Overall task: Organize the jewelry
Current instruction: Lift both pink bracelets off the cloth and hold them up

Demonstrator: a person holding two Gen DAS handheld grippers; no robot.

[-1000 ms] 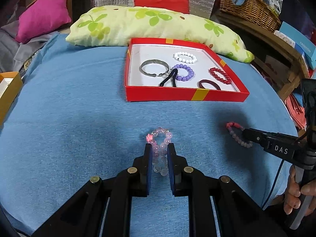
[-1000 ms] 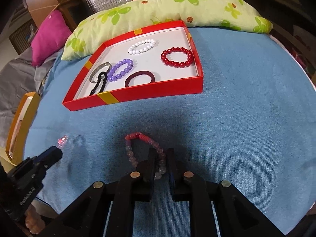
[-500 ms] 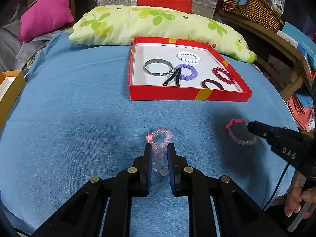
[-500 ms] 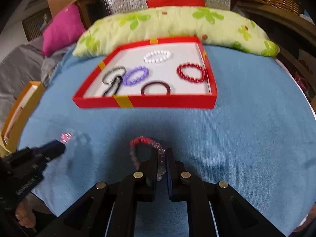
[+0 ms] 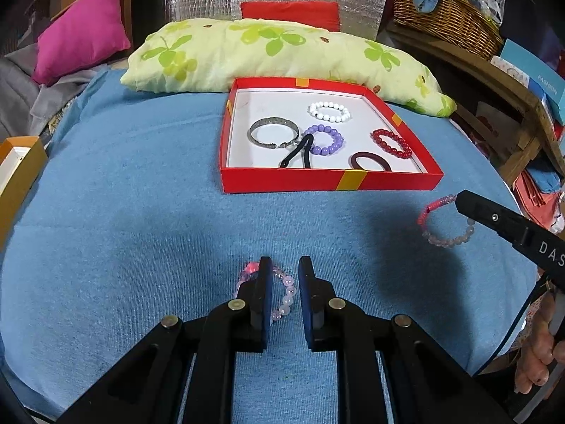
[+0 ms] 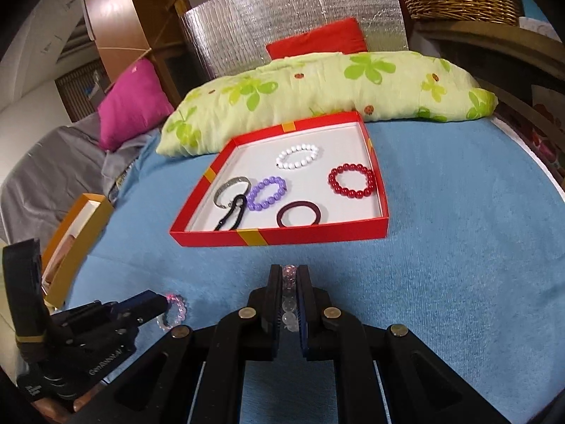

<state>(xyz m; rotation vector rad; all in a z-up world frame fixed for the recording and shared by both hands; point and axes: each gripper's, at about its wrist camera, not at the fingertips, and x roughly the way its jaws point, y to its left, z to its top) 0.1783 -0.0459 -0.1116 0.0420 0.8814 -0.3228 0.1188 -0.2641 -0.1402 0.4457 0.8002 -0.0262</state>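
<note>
At the far left edge, an orange box (image 5: pixel 19 169) sits on the blue cloth (image 5: pixel 141 212) that covers the surface. The left hand-held gripper (image 5: pixel 285 272) is low over the cloth with its jaws narrowly apart; a pale pink bead bracelet (image 5: pixel 287 295) lies partly between them, one side of the loop hidden behind the left finger, and I cannot tell whether the pads press on it. Beyond, in the middle, a red box (image 5: pixel 328 180) lies on the cloth in front of a green flowered pillow (image 5: pixel 265 56). Inside it, from left to right, are a silver bangle (image 5: pixel 272 132), a black hair tie (image 5: pixel 300 150), a purple bead bracelet (image 5: pixel 325 139), a white bead bracelet (image 5: pixel 330 111), a dark red hair tie (image 5: pixel 370 160) and a red bead bracelet (image 5: pixel 392 143). To the right, the right hand-held gripper (image 6: pixel 289 275) has its jaws closed on a grey and pink bead bracelet (image 5: pixel 443 221), which hangs from its tip just above the cloth, near the right front corner of the red box. A person's hand (image 5: pixel 540 349) grips that tool's handle at the right edge
</note>
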